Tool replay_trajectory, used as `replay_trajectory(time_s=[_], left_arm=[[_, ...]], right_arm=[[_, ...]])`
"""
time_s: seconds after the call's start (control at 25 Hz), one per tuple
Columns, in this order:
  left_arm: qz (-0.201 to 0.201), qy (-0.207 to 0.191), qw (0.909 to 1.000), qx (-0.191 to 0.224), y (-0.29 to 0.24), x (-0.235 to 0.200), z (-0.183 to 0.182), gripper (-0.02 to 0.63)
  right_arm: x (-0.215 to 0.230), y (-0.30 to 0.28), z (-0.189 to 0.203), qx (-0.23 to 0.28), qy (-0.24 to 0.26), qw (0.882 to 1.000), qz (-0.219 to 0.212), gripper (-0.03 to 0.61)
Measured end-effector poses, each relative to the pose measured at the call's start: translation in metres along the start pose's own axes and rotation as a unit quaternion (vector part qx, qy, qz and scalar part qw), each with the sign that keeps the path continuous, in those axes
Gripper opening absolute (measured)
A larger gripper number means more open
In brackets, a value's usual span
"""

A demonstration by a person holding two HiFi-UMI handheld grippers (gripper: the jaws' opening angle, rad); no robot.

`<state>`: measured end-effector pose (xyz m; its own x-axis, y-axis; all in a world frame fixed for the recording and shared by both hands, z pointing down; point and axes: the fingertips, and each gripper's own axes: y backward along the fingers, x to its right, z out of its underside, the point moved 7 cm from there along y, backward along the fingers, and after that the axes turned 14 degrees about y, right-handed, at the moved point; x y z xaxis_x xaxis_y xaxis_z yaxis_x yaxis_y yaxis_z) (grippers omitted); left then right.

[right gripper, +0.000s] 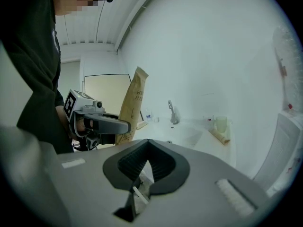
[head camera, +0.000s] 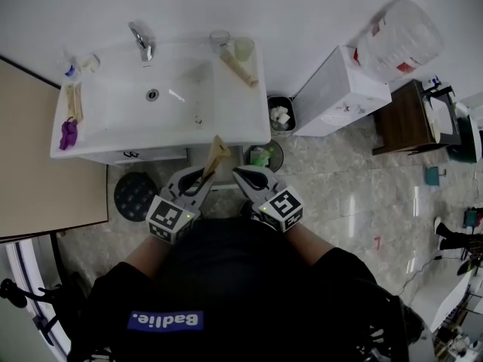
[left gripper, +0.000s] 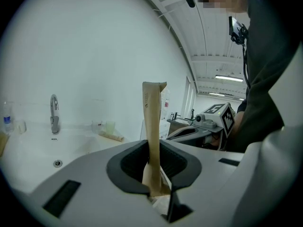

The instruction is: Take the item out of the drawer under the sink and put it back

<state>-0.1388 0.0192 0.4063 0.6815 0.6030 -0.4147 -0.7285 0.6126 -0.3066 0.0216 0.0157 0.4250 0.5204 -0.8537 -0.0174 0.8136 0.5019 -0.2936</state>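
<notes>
Head view looks down on a white sink (head camera: 83,145) that fills the picture from 10 to 12 o'clock. A white cabinet (head camera: 339,89) is at 2 o'clock, and a big clear bottle (head camera: 400,40) is on top of it. A small dark bin (head camera: 281,115) stands between the sink and the cabinet.

At the centre, just in front of the sink's front edge, the left tongs (head camera: 202,183) are clenched on the lower end of a paper packet (head camera: 216,155). The right tongs (head camera: 243,176) sit just beside them at 3 o'clock, pressed together with nothing between them.

The packet is flat, tall and narrow, of plain kraft-brown paper, and its top edge is creased and a little ragged. It stands nearly upright out of the tongs, leaning slightly towards 1 o'clock, with its top at the sink's front rim. Small dark print runs along one face, too small to read.

On the sink, a chrome tap (head camera: 142,42) is at 12 o'clock of the bowl. A pale green cup (head camera: 243,47) stands at the back right corner, and a brown roll (head camera: 238,70) lies just below the cup.
</notes>
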Motion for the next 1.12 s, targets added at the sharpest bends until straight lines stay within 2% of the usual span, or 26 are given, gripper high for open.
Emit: replay_trajectory(time_s=[0.52, 1.12], left_arm=[[-0.015, -0.005, 0.9999, -0.004, 0.003, -0.004, 0.004, 0.063], [-0.024, -0.026, 0.9987, -0.038, -0.003, -0.008, 0.021, 0.063]], right_arm=[[-0.002, -0.003, 0.0, -0.002, 0.001, 1.0, -0.009, 0.002], [-0.004, 0.003, 0.003, -0.003, -0.007, 1.0, -0.005, 0.002]])
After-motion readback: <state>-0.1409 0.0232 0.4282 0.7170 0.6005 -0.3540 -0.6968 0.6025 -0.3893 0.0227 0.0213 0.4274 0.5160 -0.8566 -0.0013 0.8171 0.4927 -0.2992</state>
